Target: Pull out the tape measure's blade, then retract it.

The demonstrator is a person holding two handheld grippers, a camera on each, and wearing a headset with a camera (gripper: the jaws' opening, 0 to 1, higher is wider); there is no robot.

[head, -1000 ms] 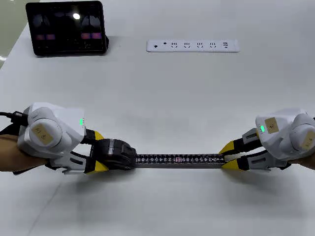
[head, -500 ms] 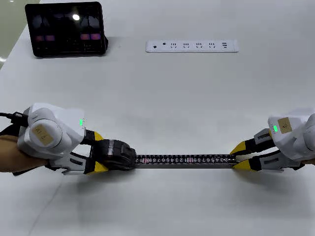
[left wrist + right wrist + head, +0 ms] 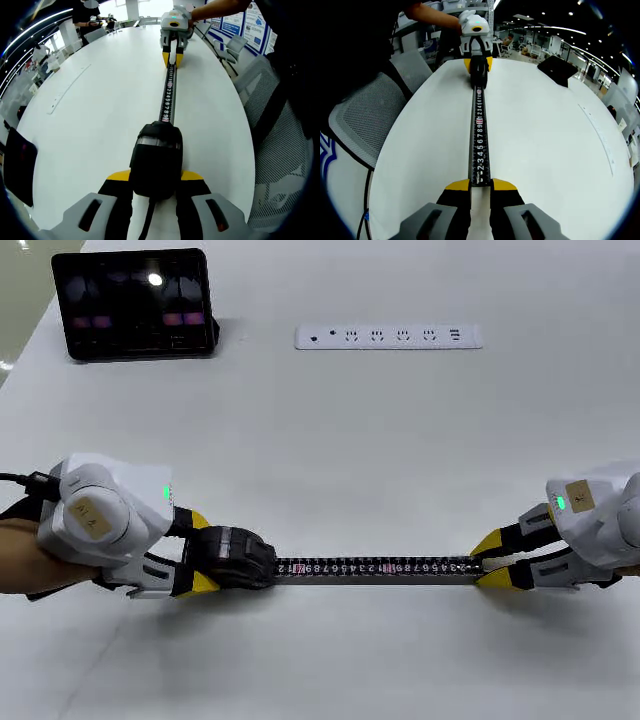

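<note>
More blade (image 3: 380,567) out of case (image 3: 232,556) than before.

Left gripper (image 3: 205,552), right gripper (image 3: 486,560): white rounded housings (image 3: 118,478), black jaws tipped yellow. Each bore green light (image 3: 164,491), tan label (image 3: 88,518). Black cable (image 3: 20,478) ran from left housing. Person wore dark clothing (image 3: 292,45).

Black digits 2 through 9 run along the tape measure's blade (image 3: 480,145).
</note>
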